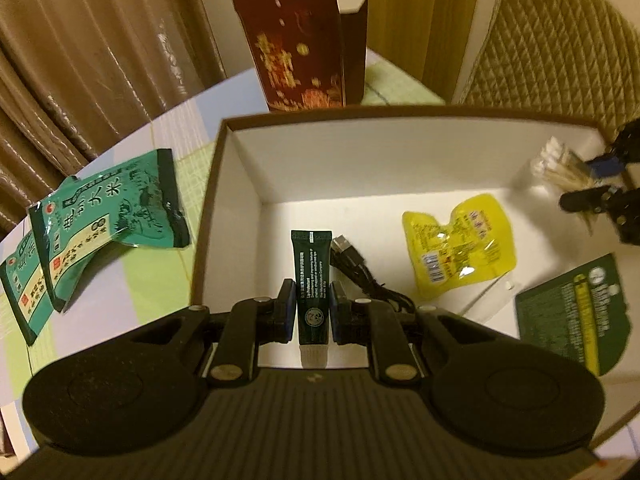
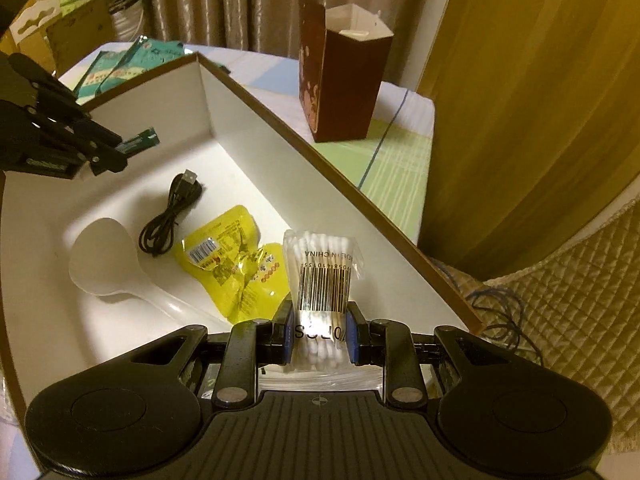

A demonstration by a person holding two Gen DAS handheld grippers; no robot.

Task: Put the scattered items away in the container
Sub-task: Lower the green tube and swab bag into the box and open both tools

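A wide white box with brown rim (image 1: 224,132) (image 2: 256,92) lies on the table. My left gripper (image 1: 313,307) is shut on a dark green tube (image 1: 312,276) and holds it above the box's near side; the tube also shows in the right wrist view (image 2: 140,143). My right gripper (image 2: 318,334) is shut on a clear pack of cotton swabs (image 2: 322,268) over the box's right part; the pack shows in the left wrist view (image 1: 560,164). In the box lie a yellow pouch (image 1: 456,244) (image 2: 236,260), a black USB cable (image 1: 360,272) (image 2: 172,212) and a white spoon (image 2: 108,260).
Two green rice packets (image 1: 100,216) (image 2: 132,64) lie on the checked tablecloth left of the box. A dark red paper bag (image 1: 304,48) (image 2: 340,76) stands behind it. A dark green card (image 1: 576,312) lies at the box's right. A quilted chair (image 2: 568,320) is at right.
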